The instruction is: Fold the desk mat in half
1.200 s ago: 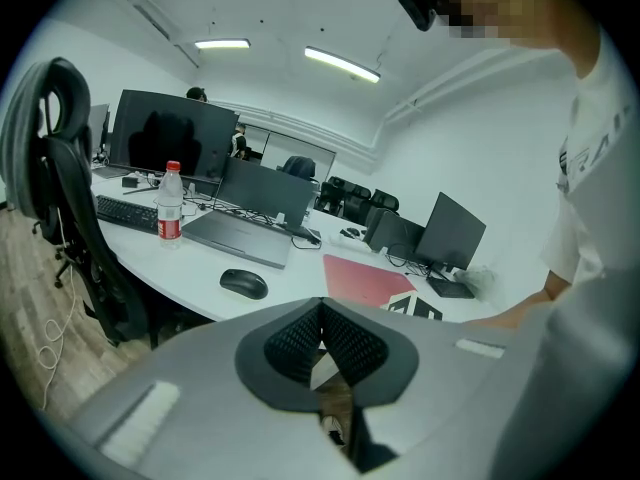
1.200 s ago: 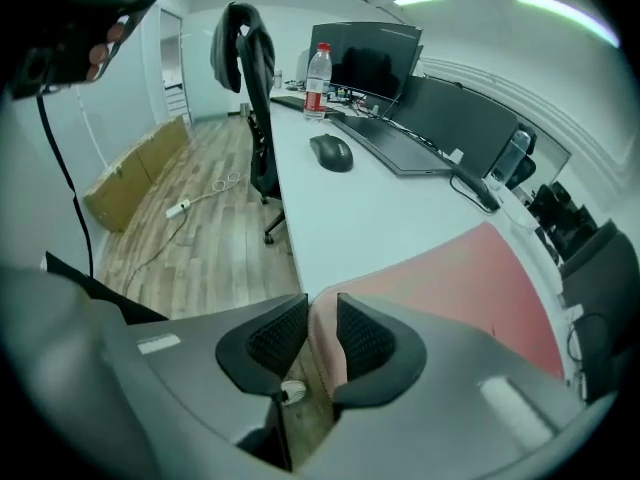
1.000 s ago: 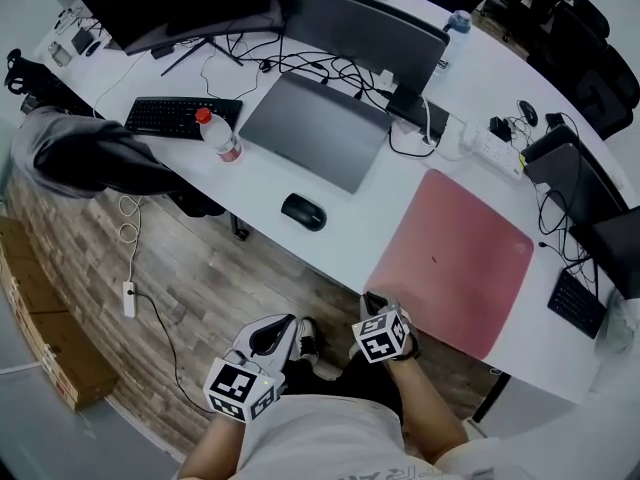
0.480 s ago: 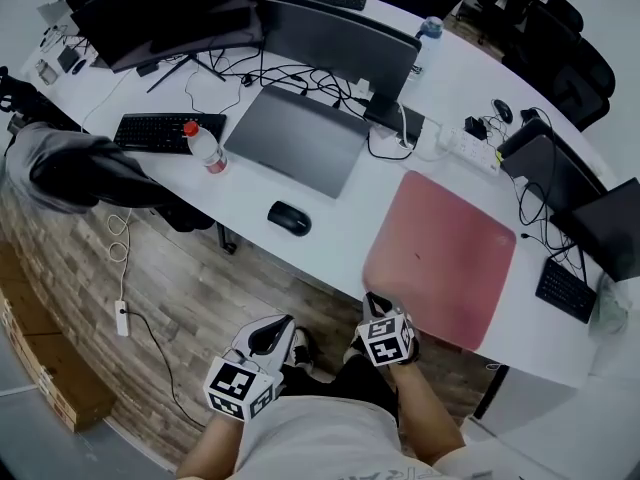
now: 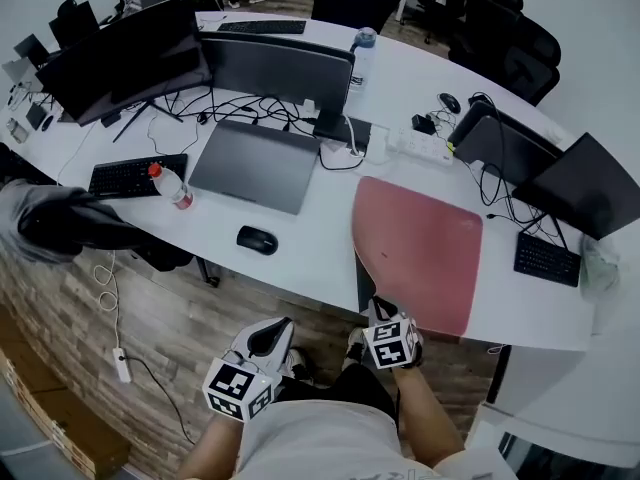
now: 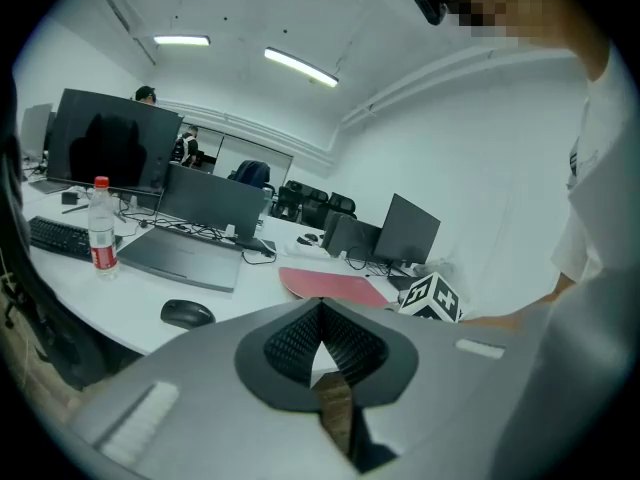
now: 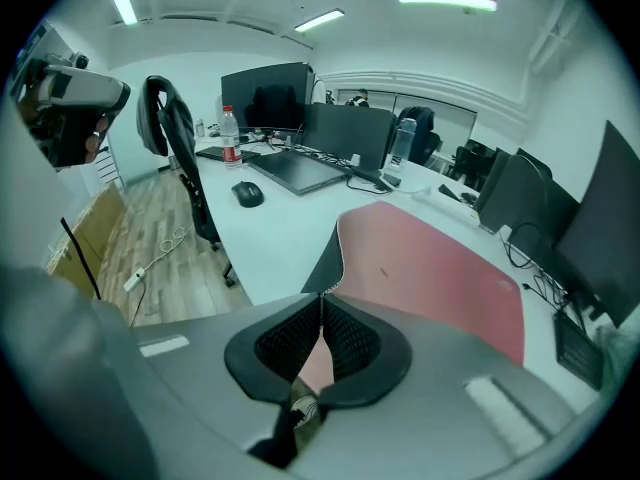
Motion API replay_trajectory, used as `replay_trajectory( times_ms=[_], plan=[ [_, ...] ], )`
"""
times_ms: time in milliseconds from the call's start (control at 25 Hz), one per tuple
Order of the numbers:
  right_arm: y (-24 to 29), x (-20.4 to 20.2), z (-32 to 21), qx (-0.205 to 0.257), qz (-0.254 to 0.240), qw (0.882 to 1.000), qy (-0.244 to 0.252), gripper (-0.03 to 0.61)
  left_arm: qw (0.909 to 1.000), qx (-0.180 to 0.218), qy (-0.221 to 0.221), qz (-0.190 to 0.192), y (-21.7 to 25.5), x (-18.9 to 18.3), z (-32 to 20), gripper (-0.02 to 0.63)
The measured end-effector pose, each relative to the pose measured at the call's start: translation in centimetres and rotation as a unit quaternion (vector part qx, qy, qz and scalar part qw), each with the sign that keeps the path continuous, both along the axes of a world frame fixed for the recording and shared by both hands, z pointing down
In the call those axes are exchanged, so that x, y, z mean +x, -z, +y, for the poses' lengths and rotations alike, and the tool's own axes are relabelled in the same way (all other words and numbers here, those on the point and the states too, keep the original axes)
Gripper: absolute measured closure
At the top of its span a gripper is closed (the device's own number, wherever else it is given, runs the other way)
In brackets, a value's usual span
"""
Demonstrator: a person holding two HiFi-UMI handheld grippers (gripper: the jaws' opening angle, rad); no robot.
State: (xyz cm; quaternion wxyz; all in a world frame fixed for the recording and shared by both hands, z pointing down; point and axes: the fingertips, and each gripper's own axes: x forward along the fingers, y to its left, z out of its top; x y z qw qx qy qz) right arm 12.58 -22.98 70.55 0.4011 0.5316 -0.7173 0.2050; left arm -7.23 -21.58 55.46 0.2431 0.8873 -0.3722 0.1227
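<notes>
The red desk mat (image 5: 425, 248) lies on the white desk (image 5: 300, 253) to the right of the middle, also seen in the right gripper view (image 7: 440, 268) and the left gripper view (image 6: 335, 286). My right gripper (image 5: 376, 308) is at the desk's front edge, shut on the mat's near left corner (image 7: 322, 298). That corner is lifted, and the mat's black underside (image 7: 325, 263) shows along the raised left edge. My left gripper (image 5: 280, 330) hangs below the desk's edge to the left, over the wooden floor, its jaws (image 6: 320, 313) shut with nothing between them.
A closed grey laptop (image 5: 255, 166), a black mouse (image 5: 257, 239), a red-capped bottle (image 5: 170, 185) and a keyboard (image 5: 125, 176) lie left of the mat. Monitors (image 5: 275, 68), cables and a power strip (image 5: 420, 146) stand behind. A dark laptop (image 5: 580, 193) sits at the right.
The right gripper's jaws have closed on the mat's near left corner and raised it, so the black underside shows. The head view has shifted. The left gripper stayed where it was.
</notes>
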Motion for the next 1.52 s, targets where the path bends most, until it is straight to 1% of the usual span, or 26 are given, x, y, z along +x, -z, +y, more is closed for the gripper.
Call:
replay_trajectory(
  times_ms=[400, 720, 1080, 1240, 1520],
  plan=[
    [0.8, 6.9, 2.6, 0.014, 0.002, 0.996, -0.092, 0.551, 0.9965, 0.014, -0.082, 0.005, 1.1, 6.4, 0.0, 0.611],
    [1.4, 12.0, 5.2, 0.017, 0.008, 0.988, -0.151, 0.551, 0.991, 0.022, -0.131, 0.009, 2.0, 10.9, 0.4, 0.611],
    [-0.5, 16.3, 8.1, -0.002, 0.012, 0.98, -0.198, 0.551, 0.9865, 0.025, -0.162, 0.012, 2.4, 14.7, 0.8, 0.612],
    [-1.6, 18.7, 9.7, -0.018, 0.012, 0.974, -0.226, 0.551, 0.9853, 0.023, -0.169, 0.012, 2.4, 15.7, 0.9, 0.612],
    [-2.6, 22.7, 11.7, -0.031, 0.018, 0.962, -0.269, 0.551, 0.9839, 0.012, -0.178, 0.007, 1.4, 17.0, 1.0, 0.611]
  ],
)
